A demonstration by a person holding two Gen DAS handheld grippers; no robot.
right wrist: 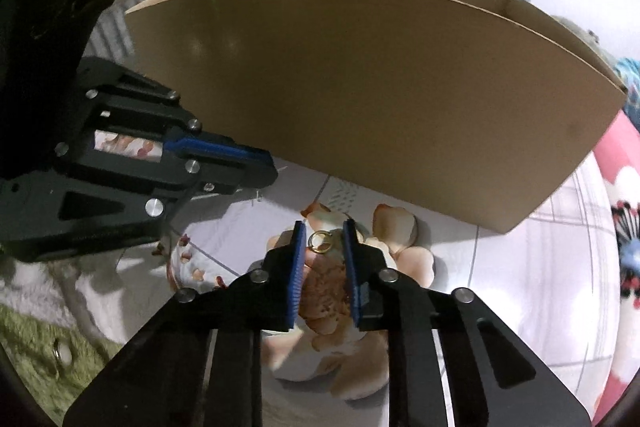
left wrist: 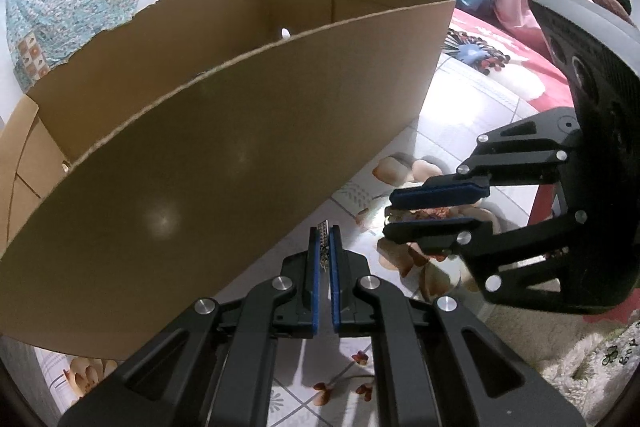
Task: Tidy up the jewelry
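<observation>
The left gripper (left wrist: 324, 239) is sitting low over a bedspread (left wrist: 452, 107) printed with flowers and pale squares, its blue-padded jaws drawn almost together and pinching a small sparkly piece of jewelry (left wrist: 322, 227). The top of that piece is poking out just past the fingertips; the rest is hidden between the pads, so its kind cannot be told. It is hanging just in front of the near wall of a large open cardboard box (left wrist: 224, 131), which is standing on the bedspread and filling most of the left wrist view.

The right gripper (right wrist: 322, 233) is hovering beside the left one, near the same wall of the box (right wrist: 360, 87). Its jaws are standing apart, with nothing between the pads. Two small gold rings (right wrist: 319, 241) are lying on the bedspread (right wrist: 540, 267) on a brown flower print, seen in the gap between the open fingertips and close to the box's lower edge. Whether the fingers are touching the fabric cannot be told.

In the left wrist view the right gripper (left wrist: 436, 209) is coming in from the right side, its fingers pointing left over the flower print. In the right wrist view the left gripper (right wrist: 264, 171) is reaching in from the left, its tips closed and a fine bit of the jewelry (right wrist: 256, 194) hanging below them.
</observation>
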